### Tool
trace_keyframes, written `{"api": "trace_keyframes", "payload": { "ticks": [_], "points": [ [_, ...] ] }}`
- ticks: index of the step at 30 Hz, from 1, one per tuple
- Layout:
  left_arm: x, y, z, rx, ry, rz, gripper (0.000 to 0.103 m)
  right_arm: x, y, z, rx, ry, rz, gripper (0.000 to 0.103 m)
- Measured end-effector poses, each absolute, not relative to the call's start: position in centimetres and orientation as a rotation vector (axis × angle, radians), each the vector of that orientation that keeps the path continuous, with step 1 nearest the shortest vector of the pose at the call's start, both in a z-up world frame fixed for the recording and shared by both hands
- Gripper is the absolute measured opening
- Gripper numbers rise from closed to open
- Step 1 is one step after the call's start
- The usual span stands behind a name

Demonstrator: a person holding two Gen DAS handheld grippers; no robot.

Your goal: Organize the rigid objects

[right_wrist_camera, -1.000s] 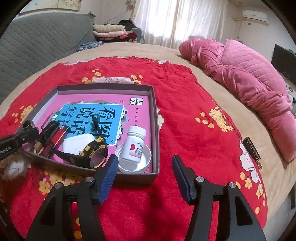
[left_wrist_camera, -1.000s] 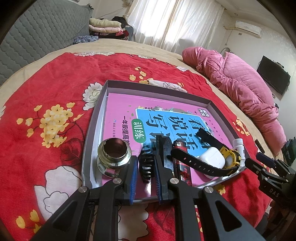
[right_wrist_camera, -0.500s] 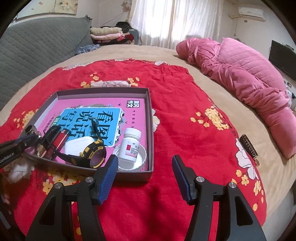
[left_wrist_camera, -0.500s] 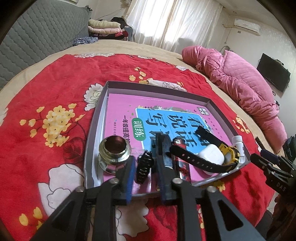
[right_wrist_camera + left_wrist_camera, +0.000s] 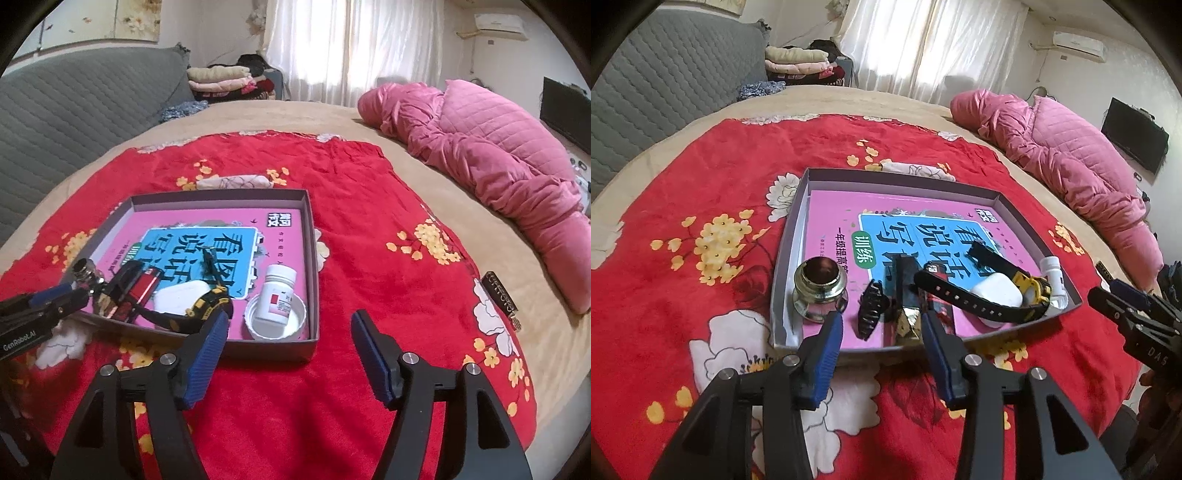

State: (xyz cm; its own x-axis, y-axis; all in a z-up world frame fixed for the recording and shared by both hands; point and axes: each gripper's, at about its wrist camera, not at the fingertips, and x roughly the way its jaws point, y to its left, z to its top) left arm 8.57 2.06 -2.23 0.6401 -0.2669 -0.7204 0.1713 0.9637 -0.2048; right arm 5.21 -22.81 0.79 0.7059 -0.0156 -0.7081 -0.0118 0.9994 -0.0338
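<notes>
A grey shallow box [image 5: 792,236] lies on the red floral blanket with a pink book inside. On the book lie a metal cap [image 5: 820,288], a black hair claw [image 5: 872,306], a dark bar [image 5: 905,295], a black-yellow watch [image 5: 1004,291], a white earbud case [image 5: 997,290] and a white pill bottle [image 5: 279,295] in a white lid [image 5: 258,326]. My left gripper [image 5: 882,339] is open and empty, just in front of the claw at the box's near edge. My right gripper [image 5: 288,354] is open and empty above the blanket near the box's corner.
A pink quilt [image 5: 498,147] lies along the right of the bed. A small dark keyfob-like item [image 5: 500,295] lies on the blanket's right edge. Folded clothes [image 5: 221,79] and a grey headboard [image 5: 74,99] stand at the back.
My left gripper opened, let go of the black hair claw in the box and pulled back toward me. The right gripper stayed open and drew back slightly.
</notes>
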Motion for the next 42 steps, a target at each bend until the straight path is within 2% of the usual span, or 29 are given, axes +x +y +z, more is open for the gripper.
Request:
{"api": "trace_keyframes", "payload": {
  "ticks": [4, 6, 14, 18, 42],
  "points": [
    [7.5, 1.4, -1.5, -0.098, 0.84, -0.25, 0.049, 4.6, -22.7, 1.7, -0.024, 0.765, 0.026, 0.074],
    [6.9, 1.1, -1.0, -0.09, 0.836, -0.249, 0.056, 4.2, -22.7, 2.1, -0.014, 0.757, 0.043, 0.074],
    [5.2, 0.1, 0.9, -0.071, 0.826, -0.227, 0.059, 2.4, -21.9, 3.6, 0.005, 0.718, 0.11, 0.074],
    [4.2, -0.2, 1.5, -0.072, 0.831, -0.22, 0.066, 1.5, -21.6, 4.1, 0.027, 0.705, 0.133, 0.075],
    [0.9, -0.2, 2.8, -0.087, 0.841, -0.081, 0.067, -2.7, -19.7, 3.0, 0.048, 0.712, 0.185, 0.075]
  ]
}}
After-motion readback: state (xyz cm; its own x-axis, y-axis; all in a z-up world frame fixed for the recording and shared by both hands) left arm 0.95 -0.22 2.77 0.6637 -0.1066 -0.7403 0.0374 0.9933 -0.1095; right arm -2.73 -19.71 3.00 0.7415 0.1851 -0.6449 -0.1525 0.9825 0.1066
